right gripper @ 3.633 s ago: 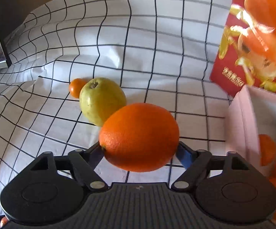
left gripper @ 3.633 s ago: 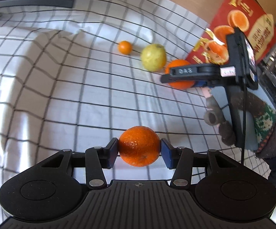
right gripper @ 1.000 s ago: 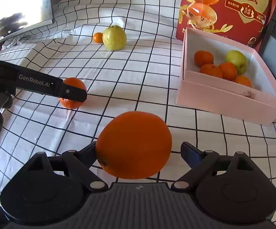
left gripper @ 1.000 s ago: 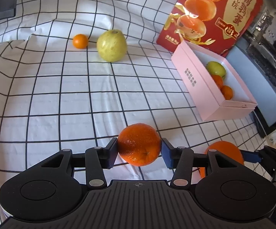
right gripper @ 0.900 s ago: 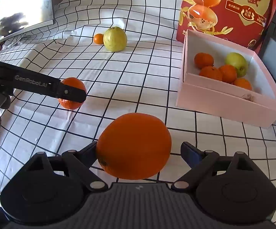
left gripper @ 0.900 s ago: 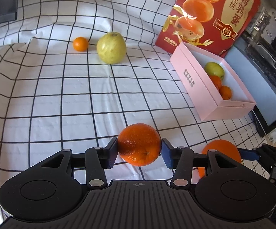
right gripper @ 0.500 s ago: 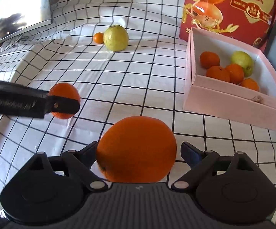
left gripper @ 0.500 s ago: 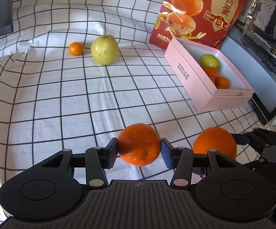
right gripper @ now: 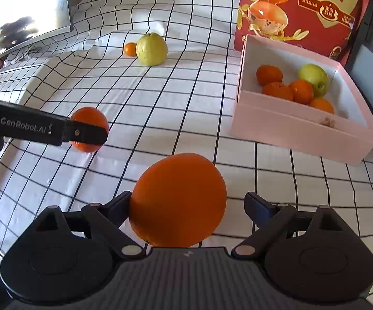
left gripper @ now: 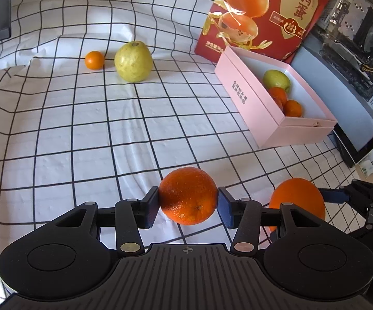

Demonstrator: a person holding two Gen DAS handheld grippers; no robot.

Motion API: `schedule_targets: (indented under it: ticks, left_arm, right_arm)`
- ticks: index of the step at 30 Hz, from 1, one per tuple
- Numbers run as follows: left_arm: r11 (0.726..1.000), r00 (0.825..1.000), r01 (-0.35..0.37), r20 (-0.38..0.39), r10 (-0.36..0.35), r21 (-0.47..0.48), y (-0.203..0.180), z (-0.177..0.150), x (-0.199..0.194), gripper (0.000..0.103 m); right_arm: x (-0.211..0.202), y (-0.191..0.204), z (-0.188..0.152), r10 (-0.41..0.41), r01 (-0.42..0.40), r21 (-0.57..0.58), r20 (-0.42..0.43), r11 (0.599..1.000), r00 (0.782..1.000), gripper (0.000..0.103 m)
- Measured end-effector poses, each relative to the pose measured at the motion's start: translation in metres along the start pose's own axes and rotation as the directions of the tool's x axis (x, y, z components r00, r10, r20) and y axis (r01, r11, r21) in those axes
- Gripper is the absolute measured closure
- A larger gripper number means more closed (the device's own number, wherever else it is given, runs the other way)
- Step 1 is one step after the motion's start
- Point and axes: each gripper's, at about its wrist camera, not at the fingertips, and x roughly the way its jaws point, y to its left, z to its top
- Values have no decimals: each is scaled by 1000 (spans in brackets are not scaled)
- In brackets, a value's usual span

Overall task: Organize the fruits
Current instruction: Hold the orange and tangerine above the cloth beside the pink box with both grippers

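My left gripper point(left gripper: 187, 204) is shut on a small orange point(left gripper: 188, 196), held just above the checked cloth point(left gripper: 83, 129). From the right wrist view, the left gripper point(right gripper: 83, 131) and its small orange point(right gripper: 89, 118) sit at the left. My right gripper point(right gripper: 187, 199) is shut on a large orange point(right gripper: 178, 201); a sliver of cloth shows beside its right finger. The large orange point(left gripper: 297, 201) appears lower right in the left wrist view. A pink box point(left gripper: 251, 108) point(right gripper: 289, 129) to the right holds several small oranges and a green fruit.
A yellow-green guava point(left gripper: 133, 62) point(right gripper: 151, 49) and a tiny mandarin point(left gripper: 94, 60) point(right gripper: 130, 49) lie on the far cloth. A red bag point(left gripper: 263, 13) point(right gripper: 302, 7) stands behind the box. A dark screen point(right gripper: 23, 13) is far left, a computer case point(left gripper: 354, 38) far right.
Both grippers, each still holding its orange, have drawn back from the far fruits to the near cloth. Over the last second the views shifted only slightly.
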Motion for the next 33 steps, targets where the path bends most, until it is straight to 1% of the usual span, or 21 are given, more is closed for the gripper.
schedule_targets:
  ticks: [3,6,7,9,13,16,18,23,25,26,33]
  left_arm:
    - [1000,1000,-1,-4,0,-4,1,-1,0,50]
    - [1000,1000,0,-8,0,-11,3,-2,2,50]
    - [1000,1000,0,-11,-1,-16,3,-2,3,50]
    - [1000,1000,3,-24,-4,-27,5,-2,6,50]
    - [1000,999,2,-34,-3,-19,4,-2,8,50]
    - [1000,999,4,-33,-5,-18,4,-2,7,50]
    - [1000,999,4,-34,-5,-16,3,-2,8,50]
    - [1000,999,14,-31,-14,-10,2,1,9,50]
    - [1000,999,17,-32,-17,-8,1,1,10,50]
    - [1000,999,19,-34,-19,-6,0,2,10,50]
    - [999,998,39,-56,-38,9,-6,2,15,50]
  right_arm:
    - [-2,0,-2,22,-21,9,-9,1000,1000,11]
    - [-6,-5,-1,98,-98,54,-3,994,995,11]
    - [-5,-5,0,108,-107,67,-2,992,994,11]
    - [-1,-4,2,96,-95,77,-4,992,995,11]
    - [17,-6,2,60,-54,100,-58,994,996,11]
    - [20,-8,-1,70,-64,111,-58,992,996,14]
    - [19,-6,-1,74,-68,95,-55,993,996,18]
    - [20,0,1,58,-55,56,-53,997,997,20]
    - [19,2,1,58,-55,46,-52,997,997,23]
    - [19,2,1,64,-62,42,-51,997,997,27]
    - [17,-3,1,95,-93,48,-50,995,994,28]
